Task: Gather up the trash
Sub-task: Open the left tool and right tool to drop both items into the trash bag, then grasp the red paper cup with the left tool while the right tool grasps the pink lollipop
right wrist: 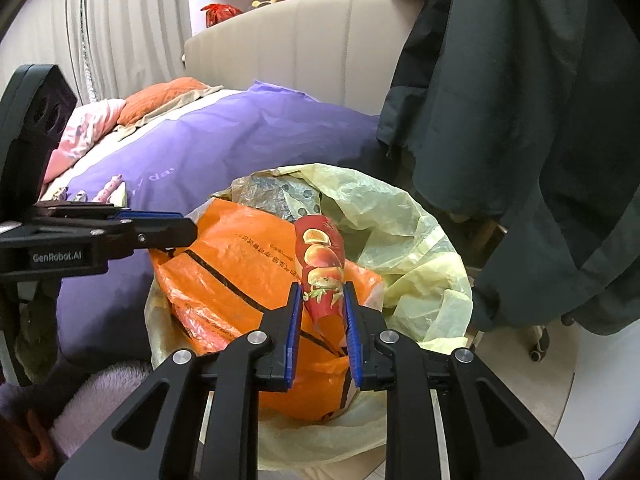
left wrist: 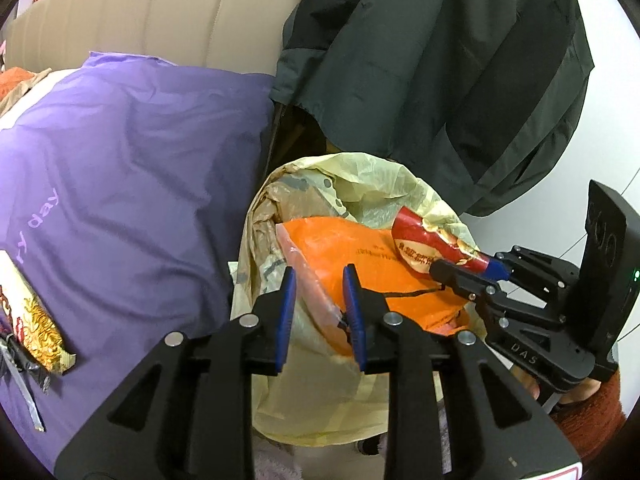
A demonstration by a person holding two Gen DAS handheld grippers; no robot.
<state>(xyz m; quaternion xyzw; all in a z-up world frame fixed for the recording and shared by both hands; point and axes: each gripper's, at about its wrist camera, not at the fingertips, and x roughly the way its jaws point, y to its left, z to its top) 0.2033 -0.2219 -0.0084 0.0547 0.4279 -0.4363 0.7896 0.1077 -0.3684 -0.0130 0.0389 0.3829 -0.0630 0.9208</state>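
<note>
Left wrist view. Our left hand-held gripper (left wrist: 320, 296) hangs over the yellow trash bag (left wrist: 360, 184), jaws narrowly parted. A pink-orange fold of the orange plastic bag (left wrist: 360, 256) lies between the blue pads (left wrist: 289, 304); we cannot tell whether the pads press it, and judge it loose. The right hand-held gripper (left wrist: 464, 270) comes in from the right with the red snack wrapper (left wrist: 424, 240) between its tips. Wrapper's long axis runs from the tips up and to the left, free end over the bag's mouth. More litter, a gold wrapper (left wrist: 36, 320), lies on the purple duvet (left wrist: 132, 152) of the bed.

Right wrist view. Right hand-held gripper (right wrist: 320, 304) is narrow, the wrapper (right wrist: 320, 264) standing between the pads, which sit at its sides; contact looks slack. Wrapper is creased lengthwise, long axis in line with the fingers, far end pointing away toward the bag's back wall, near end lying on the orange bag (right wrist: 240, 256). Left hand-held gripper (right wrist: 176, 232) enters from the left over the bag rim. A dark jacket (right wrist: 520, 120) hangs just beside.

Judgement: the step is dropping the trash in. To do it well we should part both jaws fully, keep them over the mouth, and lift straight off so no film snags.
</note>
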